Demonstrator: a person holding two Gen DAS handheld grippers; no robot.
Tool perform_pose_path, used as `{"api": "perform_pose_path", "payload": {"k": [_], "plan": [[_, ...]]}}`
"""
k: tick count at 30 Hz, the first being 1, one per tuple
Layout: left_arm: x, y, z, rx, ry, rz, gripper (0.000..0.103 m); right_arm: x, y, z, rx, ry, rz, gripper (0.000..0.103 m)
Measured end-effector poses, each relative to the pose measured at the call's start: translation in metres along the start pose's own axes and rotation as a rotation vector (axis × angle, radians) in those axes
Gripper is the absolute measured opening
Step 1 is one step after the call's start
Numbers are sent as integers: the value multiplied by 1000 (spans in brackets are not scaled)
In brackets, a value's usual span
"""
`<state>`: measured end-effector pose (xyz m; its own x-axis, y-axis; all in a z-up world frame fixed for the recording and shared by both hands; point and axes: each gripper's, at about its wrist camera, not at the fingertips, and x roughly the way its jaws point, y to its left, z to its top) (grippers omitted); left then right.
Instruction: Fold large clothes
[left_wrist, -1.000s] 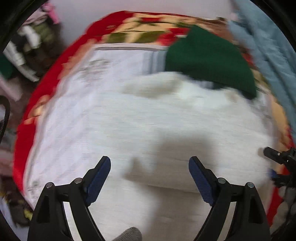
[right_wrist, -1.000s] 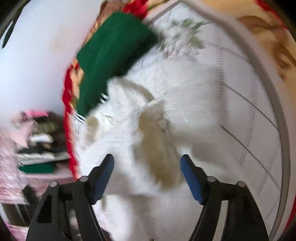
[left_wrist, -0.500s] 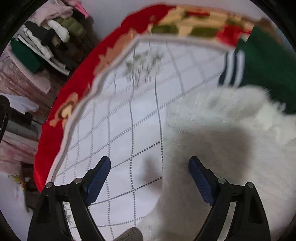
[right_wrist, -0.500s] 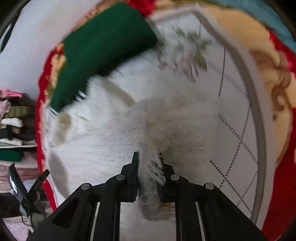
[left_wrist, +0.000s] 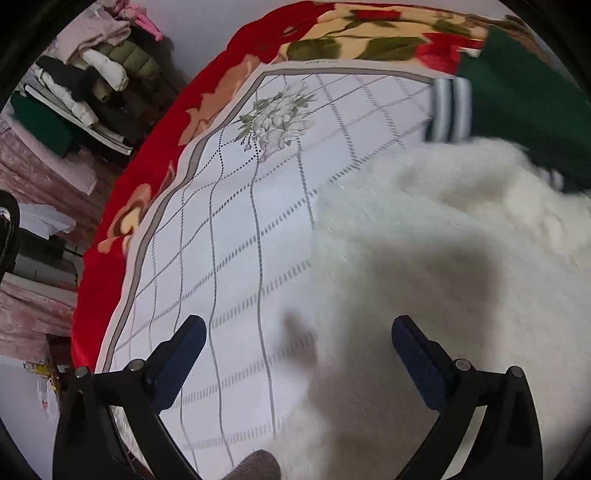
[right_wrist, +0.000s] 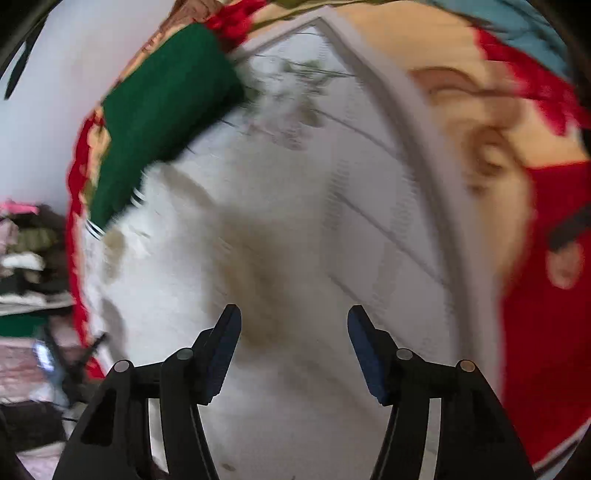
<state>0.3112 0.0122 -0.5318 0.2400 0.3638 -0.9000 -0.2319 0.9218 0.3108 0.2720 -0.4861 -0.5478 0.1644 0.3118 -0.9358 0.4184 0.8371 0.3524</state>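
White fluffy garment (left_wrist: 424, 266) on checked sheet (left_wrist: 236, 206); both claws (left_wrist: 297, 360) (right_wrist: 293, 347) wide, empty.

Right gripper (right_wrist: 293, 325) hangs with jaws spread wide, nothing between them, above the fluffy white garment (right_wrist: 207, 266). A green garment (right_wrist: 162, 110) lies at its far edge, on the checked white sheet (right_wrist: 384, 206) over the red floral blanket (right_wrist: 543, 229).

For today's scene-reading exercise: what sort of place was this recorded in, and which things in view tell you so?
Probably a bedroom at home. A white fluffy garment lies on a grid-patterned sheet spread over a red floral blanket, as on a bed, and stacked folded clothes fill shelves to one side.
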Motion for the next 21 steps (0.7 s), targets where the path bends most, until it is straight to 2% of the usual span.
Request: {"api": "perform_pose_path", "payload": {"k": [2, 5, 7, 8, 10, 12, 13, 16, 18, 19, 21], "plan": [[-17, -12, -20, 13, -4, -10, 103, 6, -12, -11, -62, 41, -79, 62], [-32, -42, -46, 65, -4, -28, 103, 31, -6, -17, -221, 110, -94, 60], [-34, -66, -60, 108, -4, -16, 103, 42, 1, -15, -294, 96, -108, 21], [-32, -76, -64, 118, 3, -16, 103, 45, -6, -9, -241, 79, -84, 10], [-19, -95, -68, 126, 13, -6, 103, 49, -45, 1, 14, 70, 21, 10], [-6, -105, -67, 128, 36, -4, 103, 57, -89, -4, 273, 75, 117, 10], [0, -108, -67, 126, 40, -1, 103, 59, -99, -8, 326, 74, 148, 10], [9, -112, -60, 140, 24, 3, 103, 56, -96, -12, 254, 68, 128, 10], [10, -109, -54, 145, 16, -5, 103, 59, -95, -17, 301, 78, 152, 9], [12, -106, -50, 138, 22, -14, 103, 57, -97, -20, 341, 86, 190, 9], [14, -101, -46, 135, 29, -19, 103, 57, -114, -39, 507, 145, 412, 8]]}}
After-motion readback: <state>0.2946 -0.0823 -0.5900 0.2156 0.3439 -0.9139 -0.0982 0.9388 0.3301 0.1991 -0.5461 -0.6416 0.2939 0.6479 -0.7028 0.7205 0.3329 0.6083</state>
